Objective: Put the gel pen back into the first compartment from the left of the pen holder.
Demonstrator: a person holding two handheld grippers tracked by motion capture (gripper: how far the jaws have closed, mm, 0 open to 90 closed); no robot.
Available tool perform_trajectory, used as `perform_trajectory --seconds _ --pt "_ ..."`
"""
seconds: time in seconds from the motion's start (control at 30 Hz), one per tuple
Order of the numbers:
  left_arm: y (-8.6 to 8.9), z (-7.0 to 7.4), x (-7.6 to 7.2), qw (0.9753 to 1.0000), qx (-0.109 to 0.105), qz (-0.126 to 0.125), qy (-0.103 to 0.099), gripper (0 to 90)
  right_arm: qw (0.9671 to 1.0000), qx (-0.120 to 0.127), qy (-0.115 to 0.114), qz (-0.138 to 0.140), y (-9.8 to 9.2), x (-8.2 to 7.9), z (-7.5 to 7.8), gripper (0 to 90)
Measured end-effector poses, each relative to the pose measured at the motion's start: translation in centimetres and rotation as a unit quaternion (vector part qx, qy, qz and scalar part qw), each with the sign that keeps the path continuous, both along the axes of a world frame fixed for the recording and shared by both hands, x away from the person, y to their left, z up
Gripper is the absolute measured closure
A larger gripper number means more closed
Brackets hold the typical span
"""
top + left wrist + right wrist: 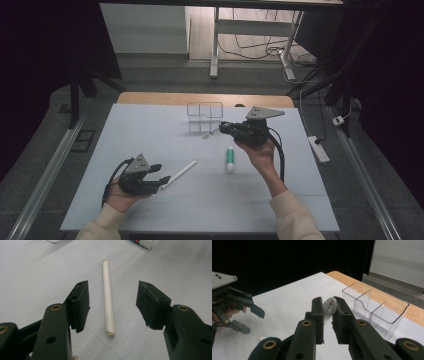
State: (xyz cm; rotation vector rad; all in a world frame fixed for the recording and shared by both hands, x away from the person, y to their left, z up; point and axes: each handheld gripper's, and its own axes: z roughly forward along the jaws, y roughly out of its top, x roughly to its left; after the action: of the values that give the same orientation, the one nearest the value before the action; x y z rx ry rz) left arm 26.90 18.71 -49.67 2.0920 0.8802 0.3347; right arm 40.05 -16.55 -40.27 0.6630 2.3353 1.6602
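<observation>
- White paper tube [108, 297] lay flat on the table [150, 130] between the spread jaws of the left tongs [112, 305], untouched and lined up for a pinch.
- Right tongs [328, 308] were clamped on a small clear pen-like piece [329, 304], held raised just beside the clear organiser [374, 307], likely for dropping in.
- Green-and-white bottle [230, 159] lay below the right tongs; no writing was legible.

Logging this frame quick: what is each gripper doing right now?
Left gripper: open, fingers either side of the white stick, not touching it.
Right gripper: shut on a small clear pen-like item.
</observation>
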Motion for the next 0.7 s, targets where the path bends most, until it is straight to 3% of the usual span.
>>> perform_trajectory --seconds 0.37,0.7 --pt "0.0 -0.3 0.2 1.0 0.001 -0.002 0.007 43.4 0.9999 0.004 0.006 -0.011 1.3 1.7 0.5 78.8" --pt "0.1 -0.4 0.3 0.9999 0.002 -0.001 0.011 42.6 0.9997 0.014 0.006 -0.02 1.2 2.4 1.1 78.8"
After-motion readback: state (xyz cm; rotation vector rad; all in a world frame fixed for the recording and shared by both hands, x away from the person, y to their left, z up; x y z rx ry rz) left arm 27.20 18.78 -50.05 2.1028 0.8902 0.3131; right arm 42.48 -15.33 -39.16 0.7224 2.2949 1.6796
